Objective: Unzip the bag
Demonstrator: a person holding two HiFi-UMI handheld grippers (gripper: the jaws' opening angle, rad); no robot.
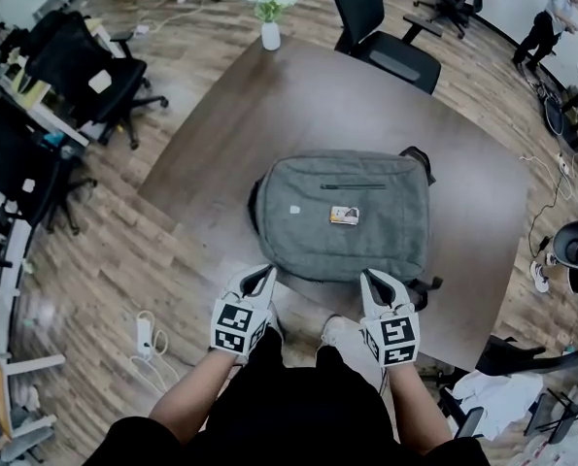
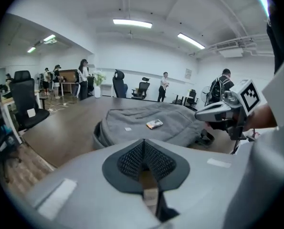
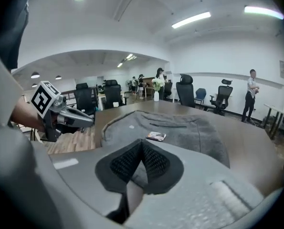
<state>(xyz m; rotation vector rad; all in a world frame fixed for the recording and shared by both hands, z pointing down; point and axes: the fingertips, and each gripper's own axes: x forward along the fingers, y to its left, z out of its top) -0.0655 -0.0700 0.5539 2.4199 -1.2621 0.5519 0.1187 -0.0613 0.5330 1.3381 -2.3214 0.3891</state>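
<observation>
A grey backpack point(image 1: 342, 216) lies flat on the dark wooden table point(image 1: 221, 134), with a small orange-and-white label point(image 1: 344, 215) on top and a closed pocket zip point(image 1: 353, 186) beyond it. My left gripper point(image 1: 260, 278) hovers at the bag's near left corner and my right gripper point(image 1: 374, 282) at its near right corner. Both are shut with nothing between the pads. In the left gripper view the backpack point(image 2: 151, 123) lies ahead of the closed jaws and the right gripper point(image 2: 206, 114) shows at the side. The right gripper view shows the backpack point(image 3: 165, 128) and the left gripper point(image 3: 87, 119).
A white vase of flowers point(image 1: 270, 17) stands at the table's far edge. Black office chairs point(image 1: 381, 37) point(image 1: 85, 66) surround the table. A power strip point(image 1: 145, 336) lies on the wooden floor at left. A person point(image 1: 551, 17) stands far right.
</observation>
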